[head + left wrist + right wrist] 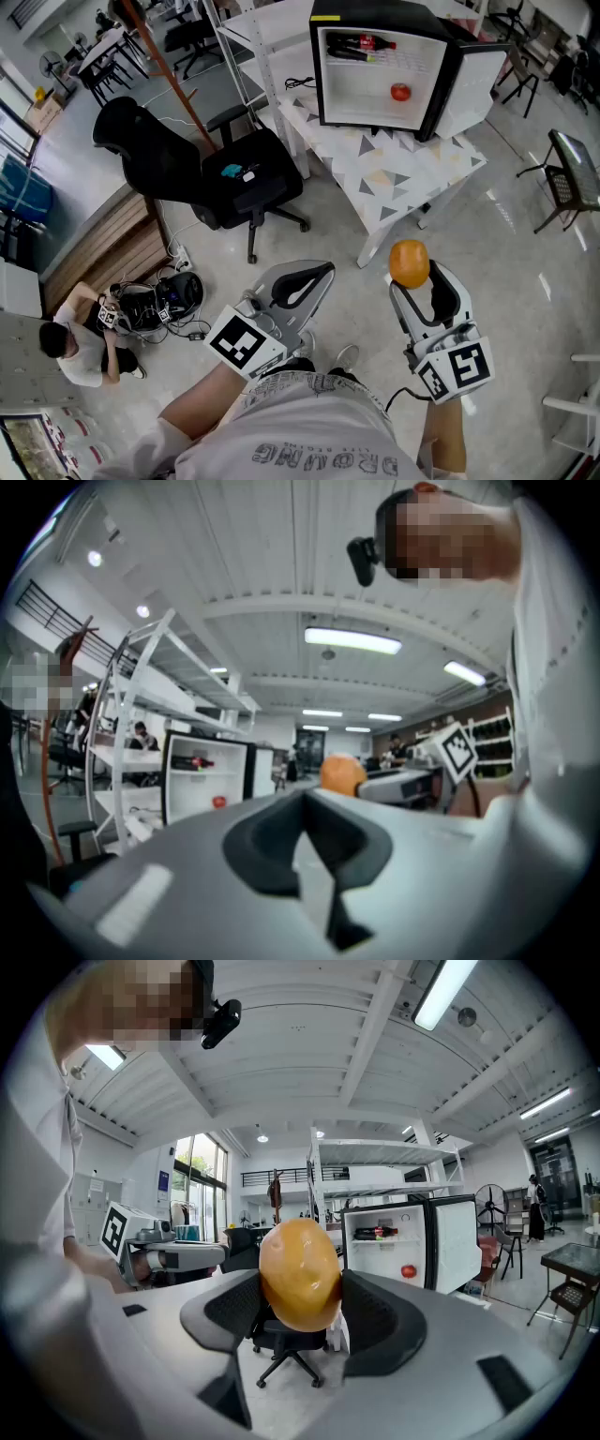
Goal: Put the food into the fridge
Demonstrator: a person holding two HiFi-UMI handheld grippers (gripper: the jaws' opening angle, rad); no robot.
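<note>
My right gripper (412,277) is shut on a round orange-yellow fruit (409,263), which fills the space between its black pads in the right gripper view, fruit (299,1274), gripper (300,1299). My left gripper (307,277) is beside it at the left, shut with nothing in it; its pads meet in the left gripper view (306,810). Ahead stands a small black fridge (442,86) on a patterned table (403,173), door swung open to the right. Inside lie a red tomato (400,92) and a cola bottle (362,44) on the top shelf.
A black office chair (202,173) stands on the floor left of the table. A person (75,342) sits on the floor at lower left with cables and gear. White shelving (258,37) rises behind the fridge. A dark side table (574,173) is at the right.
</note>
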